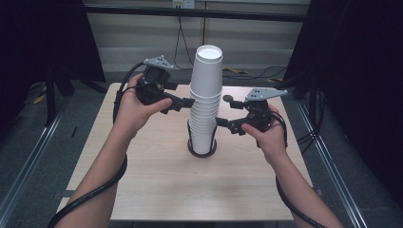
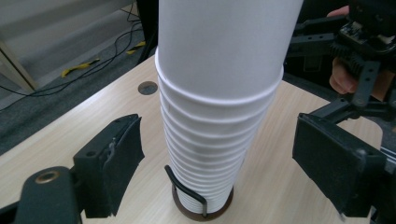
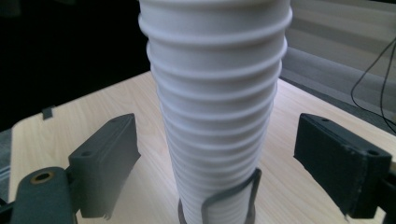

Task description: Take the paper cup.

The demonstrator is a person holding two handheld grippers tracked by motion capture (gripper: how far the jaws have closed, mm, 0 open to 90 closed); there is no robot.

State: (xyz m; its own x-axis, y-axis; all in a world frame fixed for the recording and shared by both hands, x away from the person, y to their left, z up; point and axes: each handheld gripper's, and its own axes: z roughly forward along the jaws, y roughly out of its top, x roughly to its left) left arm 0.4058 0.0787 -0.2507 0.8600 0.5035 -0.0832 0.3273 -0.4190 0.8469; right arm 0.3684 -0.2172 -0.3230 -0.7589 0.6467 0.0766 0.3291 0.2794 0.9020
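Cup stack: I am looking at a tall stack of white paper cups (image 1: 205, 102) standing upside down and upright near the middle of the table (image 1: 157, 190), its base sitting in a dark round wire holder (image 1: 202, 151).
Top cup: the top cup (image 1: 208, 69) is sitting higher than the tightly nested ones below it, its rim forming the widest ring of the stack.
Left tool: I am seeing the left tool (image 1: 186, 102) reaching in from the left at the upper part of the stack; in the left gripper view its jaws are standing spread wide on either side of the cups, released, with gaps on both sides.
Right tool: the right tool (image 1: 222, 122) is coming in from the right, lower on the stack; in the right gripper view its jaws are likewise standing apart on either side of the cups, released and not touching them.
Holder: a black wire upright (image 3: 233, 193) is rising beside the lowest cups.
Surroundings: loose cables (image 1: 247, 73) are lying on the floor beyond the far edge of the table.
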